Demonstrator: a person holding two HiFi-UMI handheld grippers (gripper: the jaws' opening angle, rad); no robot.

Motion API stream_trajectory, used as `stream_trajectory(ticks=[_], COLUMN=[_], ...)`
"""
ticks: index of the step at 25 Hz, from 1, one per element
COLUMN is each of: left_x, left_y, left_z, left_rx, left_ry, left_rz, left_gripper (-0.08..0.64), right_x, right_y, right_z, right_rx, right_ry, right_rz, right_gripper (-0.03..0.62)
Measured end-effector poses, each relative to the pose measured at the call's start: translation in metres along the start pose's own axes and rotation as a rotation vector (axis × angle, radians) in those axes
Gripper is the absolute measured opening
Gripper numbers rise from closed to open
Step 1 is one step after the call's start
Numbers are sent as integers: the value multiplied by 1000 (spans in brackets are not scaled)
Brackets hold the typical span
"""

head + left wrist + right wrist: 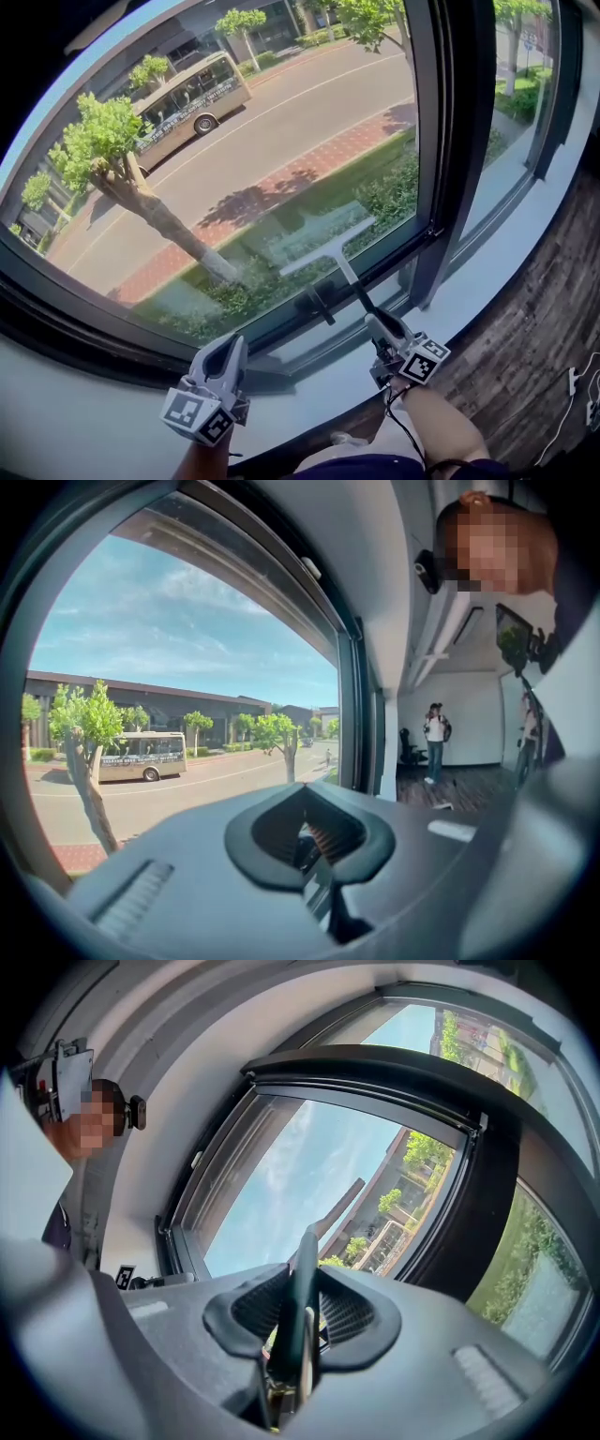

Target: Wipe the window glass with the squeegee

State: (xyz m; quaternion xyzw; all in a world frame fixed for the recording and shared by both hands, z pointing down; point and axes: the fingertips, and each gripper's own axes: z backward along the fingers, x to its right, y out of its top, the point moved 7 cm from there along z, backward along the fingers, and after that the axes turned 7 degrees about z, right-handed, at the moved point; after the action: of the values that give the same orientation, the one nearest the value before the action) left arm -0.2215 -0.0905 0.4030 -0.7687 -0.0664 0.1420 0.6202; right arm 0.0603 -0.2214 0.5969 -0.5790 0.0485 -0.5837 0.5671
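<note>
In the head view, the squeegee (330,246) has its pale blade flat against the lower part of the window glass (234,141), and its dark handle slants down to the right. My right gripper (381,328) is shut on that handle, just above the sill. The right gripper view shows the squeegee handle (303,1288) clamped upright between the jaws of my right gripper (302,1330). My left gripper (231,349) hangs lower left near the window frame. In the left gripper view, my left gripper (309,841) is shut and holds nothing.
A dark vertical mullion (452,141) divides the window to the right of the squeegee. A black window handle (319,302) sits on the bottom frame. The white sill (511,258) runs along below, with wooden floor (548,347) beyond. A person (436,738) stands far back in the room.
</note>
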Motion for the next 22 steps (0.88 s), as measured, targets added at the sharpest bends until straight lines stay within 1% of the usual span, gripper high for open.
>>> stream_trajectory(ticks=[6, 12, 22], left_x=[3, 3, 0], left_y=[6, 2, 1], left_z=[-4, -4, -1], left_rx=[-10, -18, -19], left_ry=[-2, 10, 15], left_rz=[-18, 6, 13], left_gripper=[5, 5, 5], right_x=[9, 16, 16], right_y=[-12, -18, -22], right_z=[7, 12, 15], right_rx=[-22, -40, -41], right_ry=[-29, -24, -34], right_rz=[-26, -21, -29], right_gripper=[103, 103, 103])
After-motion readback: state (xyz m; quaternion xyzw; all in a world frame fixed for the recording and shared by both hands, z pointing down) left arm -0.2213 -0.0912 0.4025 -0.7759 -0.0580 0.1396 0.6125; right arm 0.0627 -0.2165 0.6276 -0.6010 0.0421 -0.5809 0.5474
